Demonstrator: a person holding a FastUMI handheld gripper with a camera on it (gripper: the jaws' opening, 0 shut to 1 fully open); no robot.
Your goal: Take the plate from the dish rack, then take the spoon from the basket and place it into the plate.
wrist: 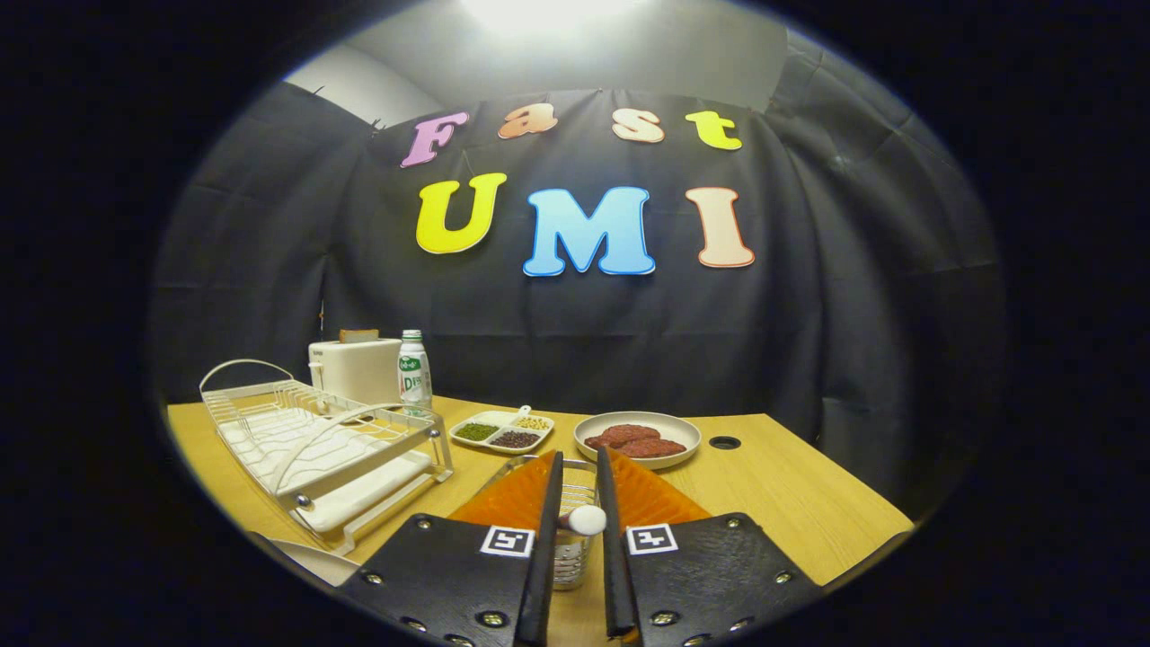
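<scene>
I'm on the spoon step: claw (580, 490) nearly together around the spoon (584, 519) handle in the basket (575, 548) (grip unclear); next, lift straight up.

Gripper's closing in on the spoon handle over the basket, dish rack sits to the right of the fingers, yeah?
Not quite: in the gripper view the dish rack sits left of the fingers, not right. The rest holds: the gripper has its fingers nearly closed around the spoon handle over the wire basket.

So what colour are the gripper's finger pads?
Orange, with a ribbed texture, on both pads; the gripper view shows them, closed around the spoon.
</scene>
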